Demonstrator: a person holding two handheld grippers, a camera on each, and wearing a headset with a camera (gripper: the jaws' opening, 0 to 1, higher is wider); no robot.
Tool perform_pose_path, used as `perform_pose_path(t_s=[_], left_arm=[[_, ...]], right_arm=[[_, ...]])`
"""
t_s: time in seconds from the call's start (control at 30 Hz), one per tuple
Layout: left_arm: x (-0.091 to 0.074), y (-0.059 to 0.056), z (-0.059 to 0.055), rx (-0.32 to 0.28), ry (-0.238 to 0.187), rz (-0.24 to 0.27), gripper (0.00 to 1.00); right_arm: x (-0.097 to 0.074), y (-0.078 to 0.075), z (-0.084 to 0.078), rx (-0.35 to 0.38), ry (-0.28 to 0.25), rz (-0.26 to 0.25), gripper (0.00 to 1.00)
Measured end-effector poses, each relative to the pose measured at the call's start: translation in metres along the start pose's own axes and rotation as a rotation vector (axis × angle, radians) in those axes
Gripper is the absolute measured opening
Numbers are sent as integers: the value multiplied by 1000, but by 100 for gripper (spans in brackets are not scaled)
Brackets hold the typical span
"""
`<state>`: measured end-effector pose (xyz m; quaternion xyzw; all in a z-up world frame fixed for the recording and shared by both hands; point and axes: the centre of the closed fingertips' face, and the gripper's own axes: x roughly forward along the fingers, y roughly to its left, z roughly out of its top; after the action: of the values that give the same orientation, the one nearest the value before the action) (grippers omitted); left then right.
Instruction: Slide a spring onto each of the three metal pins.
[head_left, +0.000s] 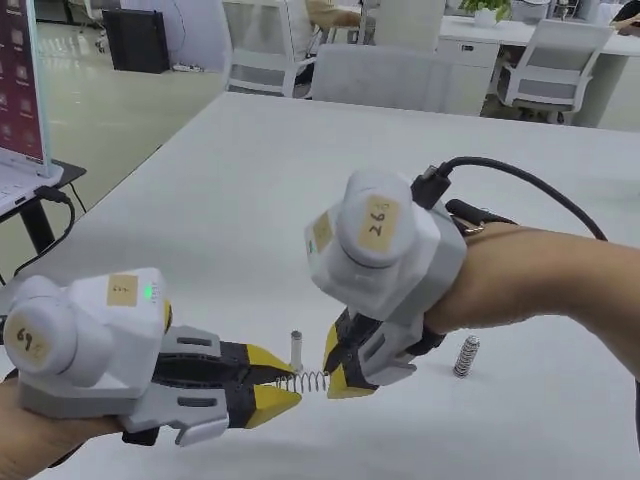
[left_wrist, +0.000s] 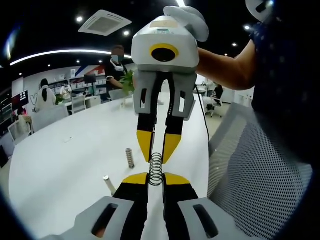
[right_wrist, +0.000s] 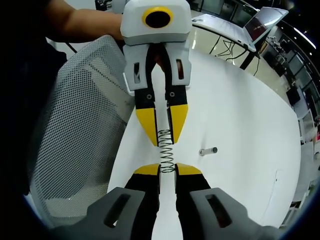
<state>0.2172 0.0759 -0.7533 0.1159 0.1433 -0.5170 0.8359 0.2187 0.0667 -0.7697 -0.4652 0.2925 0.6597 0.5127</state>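
Left gripper and right gripper pinch one spring; head view shows another spring.

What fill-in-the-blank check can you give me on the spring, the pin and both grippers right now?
1. The left gripper and the right gripper each clamp one end of the same ____.
2. In the head view, the bare metal pin stands ____ on the table, just beyond the held spring.
3. The second spring sits on the table, held by ____ gripper.

Missing words: spring; upright; neither.
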Motion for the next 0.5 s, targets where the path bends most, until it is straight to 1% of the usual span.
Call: perform_pose_path(t_s=[0.5], left_arm=[[0, -2, 1, -1, -1, -9, 2]], right_arm=[[0, 0, -3, 22, -10, 6, 9]])
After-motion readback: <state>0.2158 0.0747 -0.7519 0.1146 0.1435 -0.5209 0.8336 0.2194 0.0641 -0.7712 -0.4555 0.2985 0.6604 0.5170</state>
